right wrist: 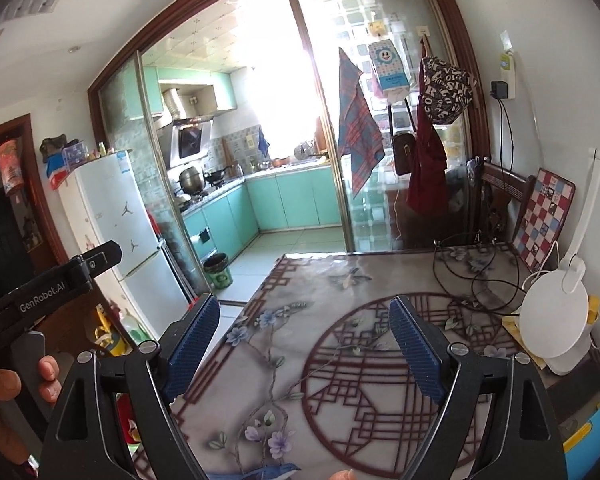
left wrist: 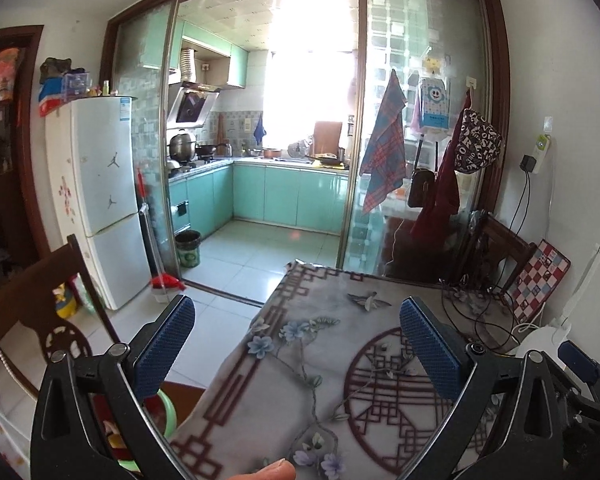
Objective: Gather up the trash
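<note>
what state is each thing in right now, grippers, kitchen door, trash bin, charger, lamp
left gripper: open, empty
right gripper: open, empty
sliding kitchen door: slid open
trash bin: upright, no lid
charger: plugged in
white lamp: lying on table
plaid cloth: hanging on the door

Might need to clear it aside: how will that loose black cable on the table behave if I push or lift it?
The black cable lies in loose loops, so it is probably floppy and light. It seems to run up to the wall adapter, so it may snag or drag.
</note>
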Demonstrator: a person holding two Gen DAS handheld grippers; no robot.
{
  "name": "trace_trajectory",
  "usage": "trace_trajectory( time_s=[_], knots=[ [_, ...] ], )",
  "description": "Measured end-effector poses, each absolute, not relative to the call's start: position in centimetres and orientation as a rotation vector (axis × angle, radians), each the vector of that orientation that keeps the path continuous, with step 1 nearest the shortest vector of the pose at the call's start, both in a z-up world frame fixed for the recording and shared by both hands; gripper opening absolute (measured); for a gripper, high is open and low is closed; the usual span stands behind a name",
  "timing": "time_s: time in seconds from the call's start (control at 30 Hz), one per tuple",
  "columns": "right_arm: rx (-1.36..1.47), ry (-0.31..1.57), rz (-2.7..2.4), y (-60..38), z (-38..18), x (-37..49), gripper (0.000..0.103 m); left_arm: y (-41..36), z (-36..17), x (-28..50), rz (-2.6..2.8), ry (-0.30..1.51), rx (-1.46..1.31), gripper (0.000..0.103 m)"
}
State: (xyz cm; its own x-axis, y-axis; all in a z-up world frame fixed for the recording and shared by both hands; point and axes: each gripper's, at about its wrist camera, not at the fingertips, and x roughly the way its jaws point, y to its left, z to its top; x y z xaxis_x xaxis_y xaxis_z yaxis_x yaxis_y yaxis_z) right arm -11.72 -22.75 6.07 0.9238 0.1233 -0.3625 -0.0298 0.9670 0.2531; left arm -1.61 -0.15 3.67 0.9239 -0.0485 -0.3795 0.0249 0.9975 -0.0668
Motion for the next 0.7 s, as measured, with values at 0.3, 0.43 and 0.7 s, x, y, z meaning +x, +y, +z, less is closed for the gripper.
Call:
trace_trajectory(
  time_s=[0.3,0.43,0.7],
  knots=[
    [0.211,0.251,-0.016,-20.9,7.2,-11.4,0.102,0.6,4.0,-1.1,0.002,0.391,-0.031,0.103],
    [0.197,0.258,-0.003,-19.8,7.2,-11.0,0.102,1.8,3.6,-0.8,0.020,0.410,-0.041,0.103],
    [0.200,0.251,0.018,-18.3,6.7,-10.7,0.102,2.6,3.6,-0.7,0.027,0.422,-0.046,0.103]
  ],
)
